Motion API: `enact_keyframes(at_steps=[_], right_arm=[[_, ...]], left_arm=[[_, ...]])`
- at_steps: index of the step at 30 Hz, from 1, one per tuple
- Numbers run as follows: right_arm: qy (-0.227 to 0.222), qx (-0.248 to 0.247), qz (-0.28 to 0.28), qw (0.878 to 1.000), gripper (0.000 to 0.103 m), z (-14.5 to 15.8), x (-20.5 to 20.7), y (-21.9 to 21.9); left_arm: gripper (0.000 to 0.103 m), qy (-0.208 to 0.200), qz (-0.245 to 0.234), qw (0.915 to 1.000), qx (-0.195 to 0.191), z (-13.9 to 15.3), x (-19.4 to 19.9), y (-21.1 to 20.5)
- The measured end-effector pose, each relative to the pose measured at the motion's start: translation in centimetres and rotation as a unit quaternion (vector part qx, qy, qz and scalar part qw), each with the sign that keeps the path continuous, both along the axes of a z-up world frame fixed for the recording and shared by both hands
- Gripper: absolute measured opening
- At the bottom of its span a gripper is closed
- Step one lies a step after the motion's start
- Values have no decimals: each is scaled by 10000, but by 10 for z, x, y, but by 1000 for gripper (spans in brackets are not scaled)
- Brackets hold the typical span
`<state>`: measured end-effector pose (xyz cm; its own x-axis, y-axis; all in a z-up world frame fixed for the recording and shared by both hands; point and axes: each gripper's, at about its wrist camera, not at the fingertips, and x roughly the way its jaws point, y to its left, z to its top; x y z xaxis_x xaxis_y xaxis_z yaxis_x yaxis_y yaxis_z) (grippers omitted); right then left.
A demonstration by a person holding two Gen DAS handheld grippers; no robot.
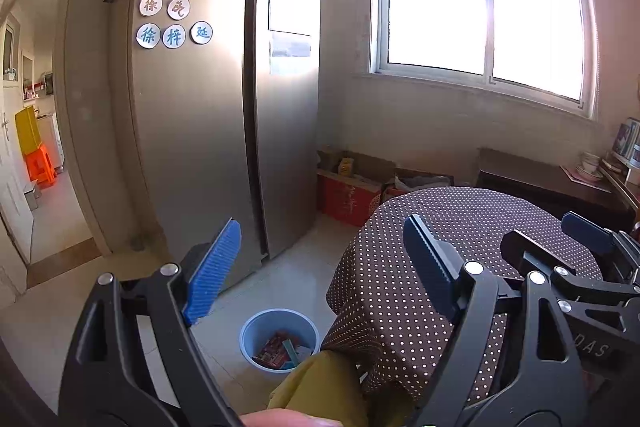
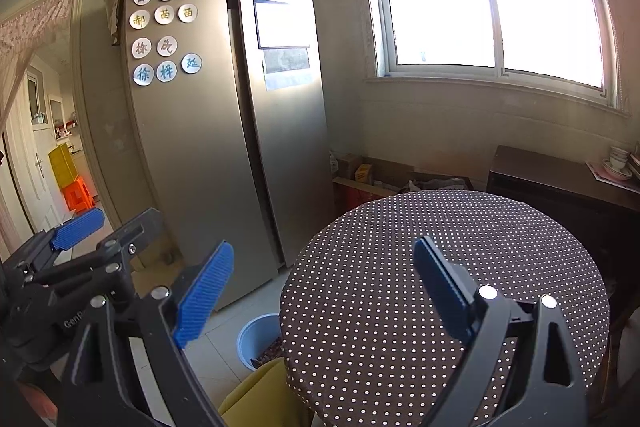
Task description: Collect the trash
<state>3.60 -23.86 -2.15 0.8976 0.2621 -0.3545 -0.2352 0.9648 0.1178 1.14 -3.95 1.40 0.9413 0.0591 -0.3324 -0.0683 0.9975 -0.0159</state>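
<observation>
A light blue bin (image 1: 256,331) stands on the tiled floor beside the round table, holding red and blue packaging (image 1: 276,349). In the right wrist view the bin (image 2: 252,337) is half hidden behind the table edge. My left gripper (image 1: 320,267) hangs above the bin and the table edge, open, with nothing between its blue pads (image 1: 212,271). My right gripper (image 2: 324,291) is open over the table with nothing in it. Each gripper shows in the other's view: the right gripper (image 1: 560,243) at the right edge, the left gripper (image 2: 108,227) at the left edge. No loose trash shows on the table.
The round table (image 2: 440,247) wears a brown polka-dot cloth. A yellow-green cushion (image 1: 320,387) sits at its near edge. A tall steel fridge (image 1: 200,127) stands left, cardboard boxes (image 1: 348,195) under the window, a dark sideboard (image 2: 560,187) right, a doorway (image 1: 40,187) far left.
</observation>
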Motion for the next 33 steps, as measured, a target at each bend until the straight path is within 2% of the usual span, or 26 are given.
enact_keyframes(at_steps=[33], right_arm=[[135,47,-93,9999,90,-6,5,-3]], left_arm=[[82,88,52,9999,13,-4,4,-3]])
